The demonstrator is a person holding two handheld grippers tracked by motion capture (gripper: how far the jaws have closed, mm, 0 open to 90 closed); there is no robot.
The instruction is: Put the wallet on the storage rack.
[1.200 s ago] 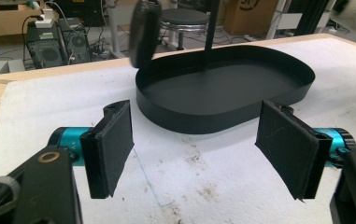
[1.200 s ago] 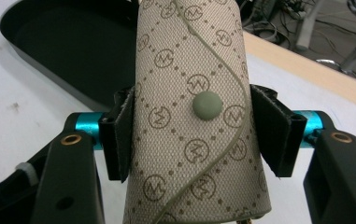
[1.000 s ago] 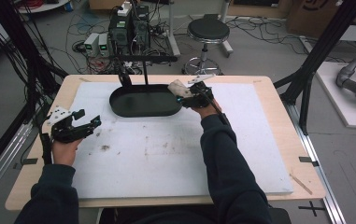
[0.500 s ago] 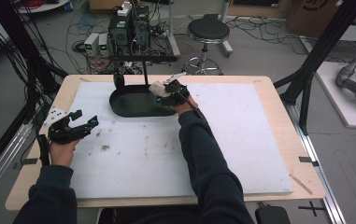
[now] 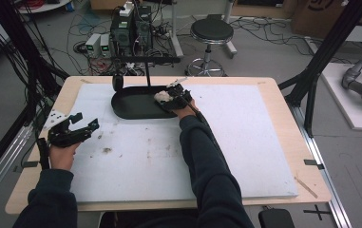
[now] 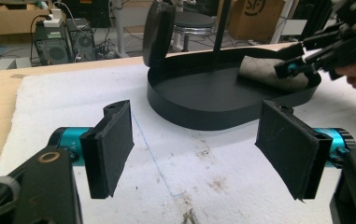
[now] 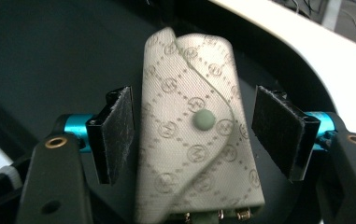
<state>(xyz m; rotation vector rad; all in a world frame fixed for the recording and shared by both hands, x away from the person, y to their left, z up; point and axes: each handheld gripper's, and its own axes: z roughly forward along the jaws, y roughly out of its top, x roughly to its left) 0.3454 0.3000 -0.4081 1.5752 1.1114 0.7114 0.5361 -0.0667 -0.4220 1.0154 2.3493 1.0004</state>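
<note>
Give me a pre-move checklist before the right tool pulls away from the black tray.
1. Right tool jaws open around the patterned pouch: ok, gaps show on both sides.
2. Pouch lying inside the black tray: ok.
3. Pouch snap closed: ok, flap looks buttoned.
4. Pouch free of both pads: cannot tell, the left pad sits very close.
5. Left tool open, holding nothing, off the tray on the white mat: ok.
6. Tray's upright post away from the right hand: ok.

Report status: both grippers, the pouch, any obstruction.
Left gripper open, idle over the mat. Right gripper open around patterned pouch lying in black tray. Nothing in the way.
</note>
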